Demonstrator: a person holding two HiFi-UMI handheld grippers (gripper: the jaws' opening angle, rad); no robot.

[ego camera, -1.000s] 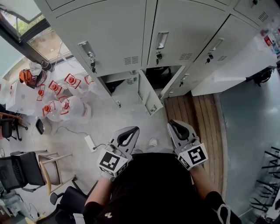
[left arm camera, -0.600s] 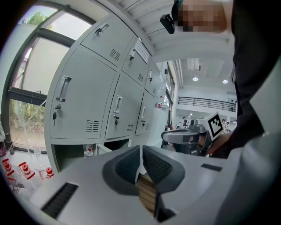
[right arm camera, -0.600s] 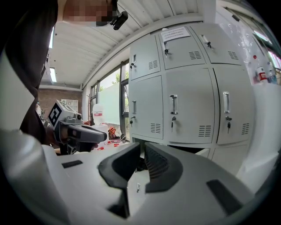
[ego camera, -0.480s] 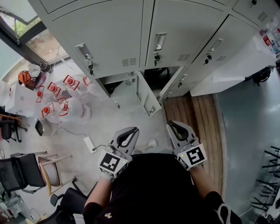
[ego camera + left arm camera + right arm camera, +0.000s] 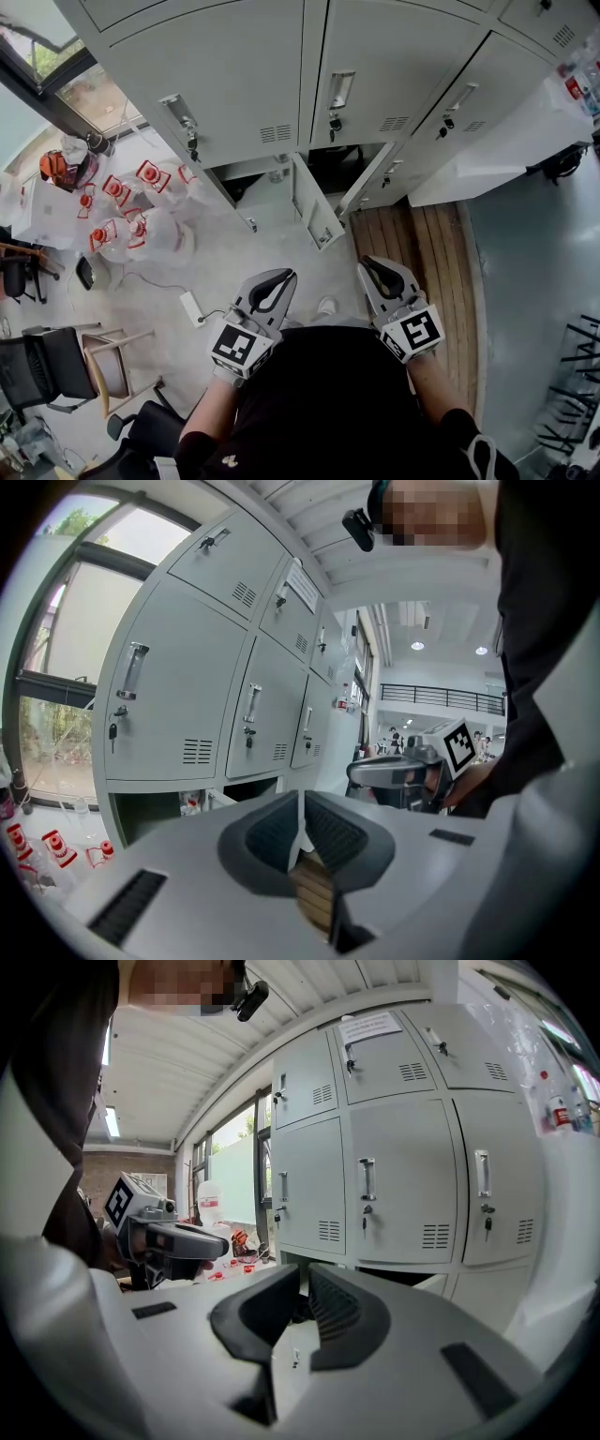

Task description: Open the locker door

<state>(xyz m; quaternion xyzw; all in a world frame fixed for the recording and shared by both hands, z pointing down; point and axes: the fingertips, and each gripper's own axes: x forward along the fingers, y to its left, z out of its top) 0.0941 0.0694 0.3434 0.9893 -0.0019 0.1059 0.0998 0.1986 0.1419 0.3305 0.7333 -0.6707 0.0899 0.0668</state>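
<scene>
Both fingers [image 5: 281, 277] seemingly short of door [image 5: 314, 211]

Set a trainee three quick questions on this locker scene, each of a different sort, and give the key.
1. True or false: the left gripper has its jaws wide apart.
2. Which lockers have doors standing open? A) the row at the floor B) the row above it C) none
3. What stands on the floor to the left of the lockers in the head view?

Key: 1 false, the jaws are together with nothing between them. 2 A. 3 jugs with red caps.
</scene>
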